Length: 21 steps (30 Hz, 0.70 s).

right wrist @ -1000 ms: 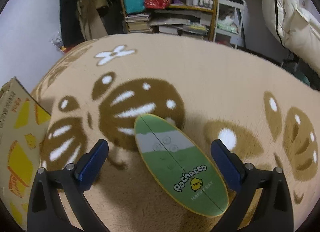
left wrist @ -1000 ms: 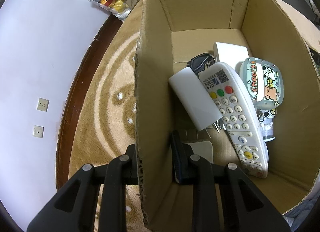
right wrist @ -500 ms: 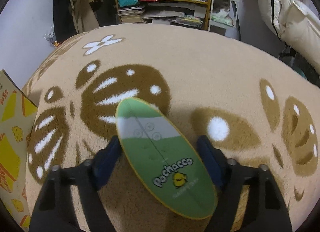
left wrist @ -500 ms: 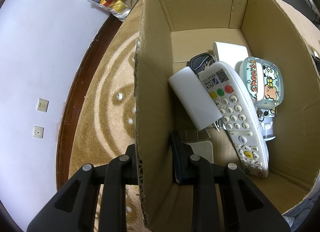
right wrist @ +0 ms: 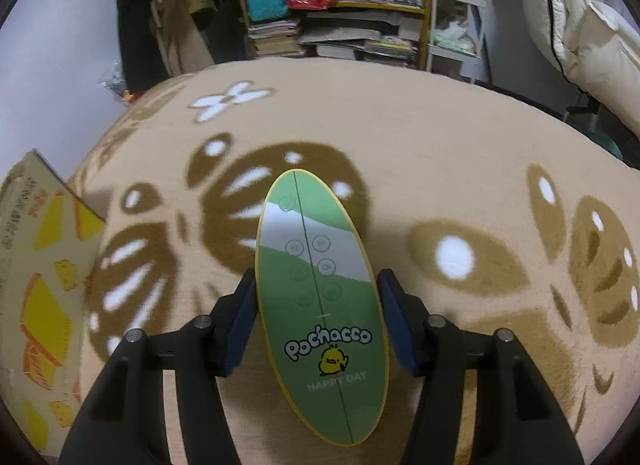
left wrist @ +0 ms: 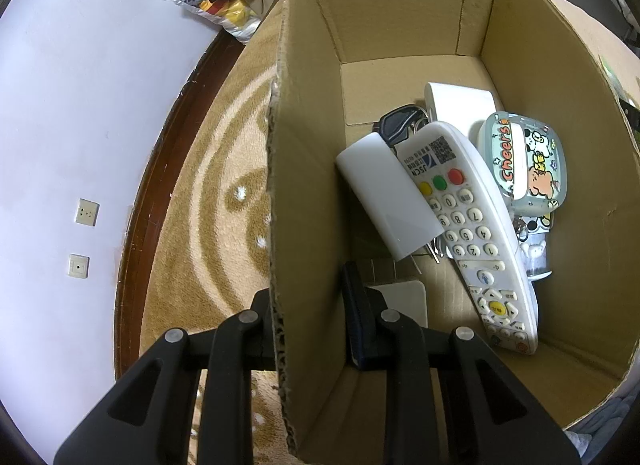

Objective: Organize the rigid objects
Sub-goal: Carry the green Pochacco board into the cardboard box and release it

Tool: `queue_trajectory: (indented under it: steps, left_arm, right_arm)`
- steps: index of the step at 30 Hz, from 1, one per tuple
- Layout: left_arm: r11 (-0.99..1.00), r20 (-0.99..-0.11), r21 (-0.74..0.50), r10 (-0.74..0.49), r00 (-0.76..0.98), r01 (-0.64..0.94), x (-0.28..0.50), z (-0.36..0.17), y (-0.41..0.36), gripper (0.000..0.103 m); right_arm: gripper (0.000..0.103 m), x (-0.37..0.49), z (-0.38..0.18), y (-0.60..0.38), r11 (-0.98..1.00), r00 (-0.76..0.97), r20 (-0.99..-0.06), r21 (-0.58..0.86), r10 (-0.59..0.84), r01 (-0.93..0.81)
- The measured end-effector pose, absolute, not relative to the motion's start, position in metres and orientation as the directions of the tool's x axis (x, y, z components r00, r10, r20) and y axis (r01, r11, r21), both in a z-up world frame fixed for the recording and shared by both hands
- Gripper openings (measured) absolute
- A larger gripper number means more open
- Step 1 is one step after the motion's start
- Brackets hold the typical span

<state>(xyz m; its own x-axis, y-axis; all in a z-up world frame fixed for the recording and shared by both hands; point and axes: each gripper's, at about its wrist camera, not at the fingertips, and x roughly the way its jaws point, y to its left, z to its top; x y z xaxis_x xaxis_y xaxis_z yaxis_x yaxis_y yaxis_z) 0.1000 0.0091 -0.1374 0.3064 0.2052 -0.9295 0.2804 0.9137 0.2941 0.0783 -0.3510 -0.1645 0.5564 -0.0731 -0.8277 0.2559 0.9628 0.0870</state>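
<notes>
Carpet (right wrist: pixel 420 137) backdrop, right hand-held gripper (right wrist: pixel 318 325) newly around remote (right wrist: pixel 320 305)

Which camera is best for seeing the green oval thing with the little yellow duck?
The right wrist view. The green oval remote fills the middle there, lying between the right tongs above the carpet, its duck and buttons plain. The left wrist view shows none of it, only the cardboard box.

Remote control (left wrist: pixel 476 225) is laid lengthwise in cardboard box (left wrist: pixel 400 25), w/ flat block (left wrist: pixel 390 195) at its left, cartoon case (left wrist: pixel 528 167) at its right, keys (left wrist: pixel 400 125) behind. Oval device (right wrist: pixel 320 297) is set on rug (right wrist: pixel 440 137), box (right wrist: pixel 36 285) to its left.
</notes>
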Motion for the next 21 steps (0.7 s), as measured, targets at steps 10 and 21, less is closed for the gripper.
queue_trajectory:
  steps: [10, 21]
  left_arm:
    - [0.913, -0.929, 0.296, 0.207, 0.307, 0.282, 0.100, -0.137, 0.009, 0.024]
    - [0.912, -0.928, 0.298, 0.208, 0.308, 0.283, 0.100, -0.137, 0.010, 0.024]
  right_arm:
    - [0.062, 0.087, -0.137, -0.297, 0.975, 0.614, -0.790, 0.129, -0.011, 0.183]
    - [0.062, 0.083, -0.087, -0.252, 0.981, 0.689, -0.722, 0.169, 0.060, 0.093]
